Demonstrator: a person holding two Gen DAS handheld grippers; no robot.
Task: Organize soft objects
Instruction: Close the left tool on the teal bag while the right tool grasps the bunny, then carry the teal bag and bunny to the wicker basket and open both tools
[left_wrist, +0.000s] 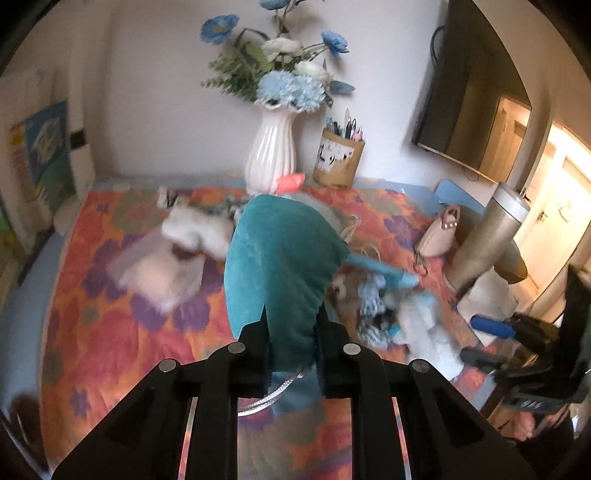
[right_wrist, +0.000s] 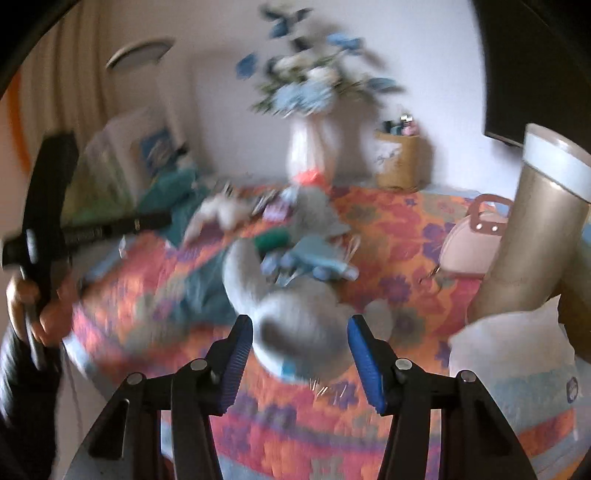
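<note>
In the left wrist view my left gripper (left_wrist: 293, 332) is shut on a teal plush cloth (left_wrist: 280, 258), which bulges up past the fingers and hides the table's middle. In the right wrist view my right gripper (right_wrist: 301, 354) has its blue pads (right_wrist: 364, 354) against both sides of a grey plush toy (right_wrist: 299, 325), shut on it above the flowered tablecloth (right_wrist: 406, 229). A white fluffy toy (left_wrist: 195, 230) and a pale soft bundle (left_wrist: 159, 273) lie to the left. A heap of blue and white soft things (left_wrist: 388, 302) lies to the right. Both views are motion-blurred.
A white vase (left_wrist: 271, 155) of blue flowers and a pen holder (left_wrist: 338, 158) stand at the back wall. A pink handbag (left_wrist: 437, 232) and a gold tumbler (left_wrist: 487, 240) stand at the right. A plastic-wrapped pack (right_wrist: 517, 369) sits near right. A person's hand (right_wrist: 22, 299) holds the other gripper.
</note>
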